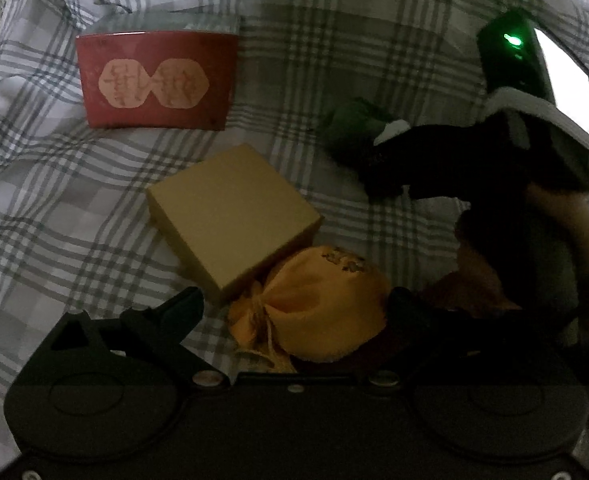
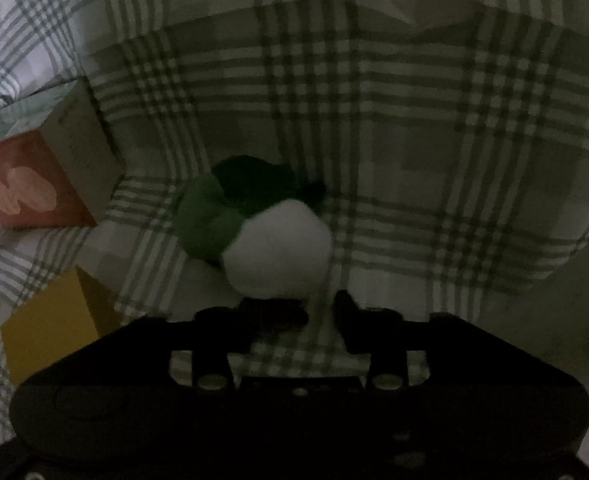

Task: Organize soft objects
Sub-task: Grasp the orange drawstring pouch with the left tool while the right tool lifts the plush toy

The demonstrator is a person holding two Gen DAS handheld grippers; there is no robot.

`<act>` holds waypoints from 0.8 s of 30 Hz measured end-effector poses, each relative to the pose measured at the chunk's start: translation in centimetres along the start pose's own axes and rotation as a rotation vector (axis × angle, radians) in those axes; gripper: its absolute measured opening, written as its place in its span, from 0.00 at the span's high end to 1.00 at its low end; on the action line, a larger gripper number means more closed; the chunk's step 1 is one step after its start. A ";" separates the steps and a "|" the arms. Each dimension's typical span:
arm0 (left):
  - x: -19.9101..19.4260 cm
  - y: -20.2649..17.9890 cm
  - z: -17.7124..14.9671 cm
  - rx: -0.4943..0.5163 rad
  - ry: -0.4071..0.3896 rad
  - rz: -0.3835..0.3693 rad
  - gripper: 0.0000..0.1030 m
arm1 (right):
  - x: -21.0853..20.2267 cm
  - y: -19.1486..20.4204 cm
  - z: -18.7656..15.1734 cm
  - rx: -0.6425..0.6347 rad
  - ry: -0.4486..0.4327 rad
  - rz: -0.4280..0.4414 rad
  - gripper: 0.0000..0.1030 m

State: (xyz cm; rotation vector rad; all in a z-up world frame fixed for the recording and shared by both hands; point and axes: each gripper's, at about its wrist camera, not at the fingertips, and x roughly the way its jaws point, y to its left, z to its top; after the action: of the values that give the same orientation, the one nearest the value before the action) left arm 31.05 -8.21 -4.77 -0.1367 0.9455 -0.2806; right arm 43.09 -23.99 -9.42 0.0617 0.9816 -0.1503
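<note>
Left gripper (image 1: 294,312) jaws wide around orange drawstring cloth pouch (image 1: 318,304), unclamped; closing risks snagging yellow cardboard box (image 1: 230,216). Right gripper (image 2: 321,314) jaws slightly apart, empty, behind green-and-white plush toy (image 2: 262,224).

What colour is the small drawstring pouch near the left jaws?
Orange-yellow, with a tan string; the pouch shows best in the left wrist view.

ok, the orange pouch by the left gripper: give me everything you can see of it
The orange pouch is a soft, matte cloth bag, plump and rounded, its neck gathered and tied with pale twine at the lower left. A small dark-and-gold motif sits on top. It lies on its side on the plaid sheet, between the open fingers of the left gripper, ungripped, pressed against the yellow box. Dark red cloth adjoins it.
</note>
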 end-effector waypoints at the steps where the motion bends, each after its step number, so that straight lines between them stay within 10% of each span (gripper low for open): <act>1: 0.2 0.0 0.1 -0.005 0.002 -0.003 0.06 | 0.0 -0.2 -0.1 -0.002 -0.006 -0.001 0.56; 11: 0.6 0.7 -0.1 -0.012 0.005 -0.032 0.03 | -1.1 -1.9 0.9 -0.034 -0.080 0.067 0.25; 24: 2.6 0.9 -0.3 -0.031 0.090 -0.059 0.02 | -1.5 -2.0 2.9 -0.049 -0.011 0.107 0.22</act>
State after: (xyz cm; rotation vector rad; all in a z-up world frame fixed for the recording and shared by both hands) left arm 32.39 -8.15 -7.12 -0.1824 1.0361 -0.3287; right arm 44.34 -26.16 -6.52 0.0687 0.9687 -0.0283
